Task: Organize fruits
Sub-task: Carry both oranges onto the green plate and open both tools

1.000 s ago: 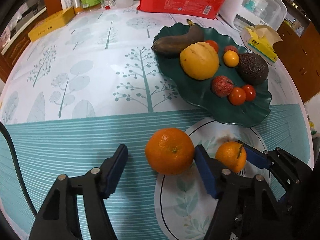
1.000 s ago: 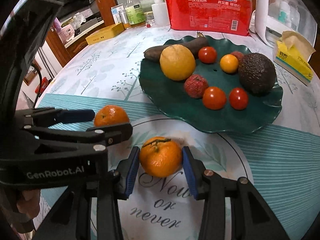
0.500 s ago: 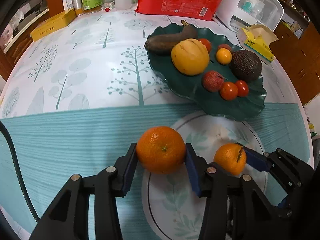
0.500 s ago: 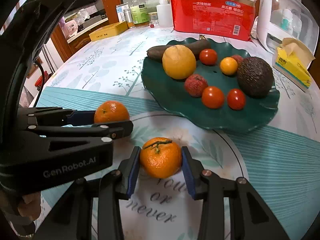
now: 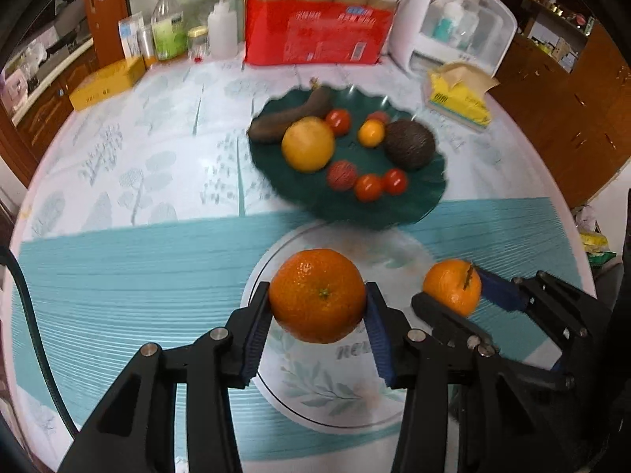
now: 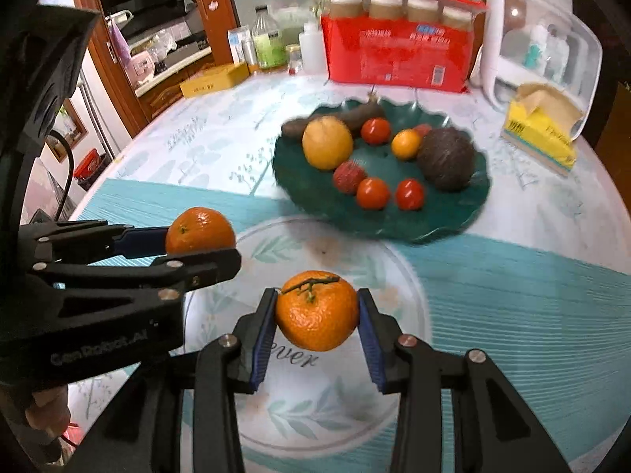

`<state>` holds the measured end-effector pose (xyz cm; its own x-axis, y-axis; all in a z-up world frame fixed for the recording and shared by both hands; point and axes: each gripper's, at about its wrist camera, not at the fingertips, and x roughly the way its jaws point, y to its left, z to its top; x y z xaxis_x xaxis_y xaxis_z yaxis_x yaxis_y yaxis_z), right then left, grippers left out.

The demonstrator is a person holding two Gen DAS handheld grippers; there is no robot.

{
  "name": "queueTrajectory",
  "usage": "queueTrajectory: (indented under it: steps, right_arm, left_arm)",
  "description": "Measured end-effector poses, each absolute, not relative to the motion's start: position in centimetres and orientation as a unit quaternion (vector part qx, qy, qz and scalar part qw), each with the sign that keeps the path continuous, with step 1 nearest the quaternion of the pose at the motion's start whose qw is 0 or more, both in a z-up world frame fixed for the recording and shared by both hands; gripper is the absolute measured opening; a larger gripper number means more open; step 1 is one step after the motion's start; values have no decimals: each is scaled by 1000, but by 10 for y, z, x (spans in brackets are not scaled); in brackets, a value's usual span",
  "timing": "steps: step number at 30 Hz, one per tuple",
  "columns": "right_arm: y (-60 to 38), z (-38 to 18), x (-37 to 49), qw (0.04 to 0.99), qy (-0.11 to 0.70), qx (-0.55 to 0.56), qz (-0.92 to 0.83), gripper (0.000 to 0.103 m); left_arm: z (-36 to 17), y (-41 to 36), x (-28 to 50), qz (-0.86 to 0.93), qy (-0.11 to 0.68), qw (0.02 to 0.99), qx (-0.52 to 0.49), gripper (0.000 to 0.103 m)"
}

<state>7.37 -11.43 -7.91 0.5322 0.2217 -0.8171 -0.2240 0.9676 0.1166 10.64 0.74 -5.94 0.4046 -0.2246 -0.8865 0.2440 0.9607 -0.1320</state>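
My left gripper (image 5: 317,307) is shut on a large mandarin (image 5: 317,295) and holds it above the tablecloth's white circle. My right gripper (image 6: 317,315) is shut on a smaller mandarin with a stem (image 6: 317,315), also lifted off the cloth. Each wrist view shows the other gripper too: the right one (image 5: 453,291) at the left view's right edge, the left one (image 6: 199,236) at the right view's left edge. Beyond both, a dark green leaf-shaped plate (image 5: 418,205) (image 6: 434,220) carries a yellow citrus, an avocado, a dark banana, a lychee and several small red and orange fruits.
At the table's far edge stand a red package (image 5: 319,35), bottles (image 5: 169,31), a yellow box (image 5: 106,82), a white appliance (image 5: 453,27) and a yellow tissue pack (image 5: 459,98). Wooden cabinets surround the table. A hand (image 6: 47,414) shows at the lower left.
The left gripper closed onto the large mandarin. Both grippers then rose with their mandarins, and the table and plate now look farther away.
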Motion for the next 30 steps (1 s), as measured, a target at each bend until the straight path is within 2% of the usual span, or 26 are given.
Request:
queueTrajectory:
  steps: [10, 15, 18, 23, 30]
  right_arm:
    - [-170, 43, 122, 897, 426, 35, 116, 40]
    - [-184, 98, 161, 904, 406, 43, 125, 40]
    - [-187, 114, 180, 908, 397, 38, 125, 40]
    - [-186, 97, 210, 906, 408, 31, 110, 40]
    - [-174, -1, 234, 864, 486, 71, 112, 40]
  left_arm:
    - [80, -21, 136, -155, 449, 878, 60, 45]
    - [119, -37, 168, -157, 438, 883, 69, 45]
    - [128, -43, 191, -154, 430, 886, 80, 45]
    - [108, -49, 247, -160, 454, 872, 88, 45]
    - [28, -61, 306, -181, 499, 841, 109, 45]
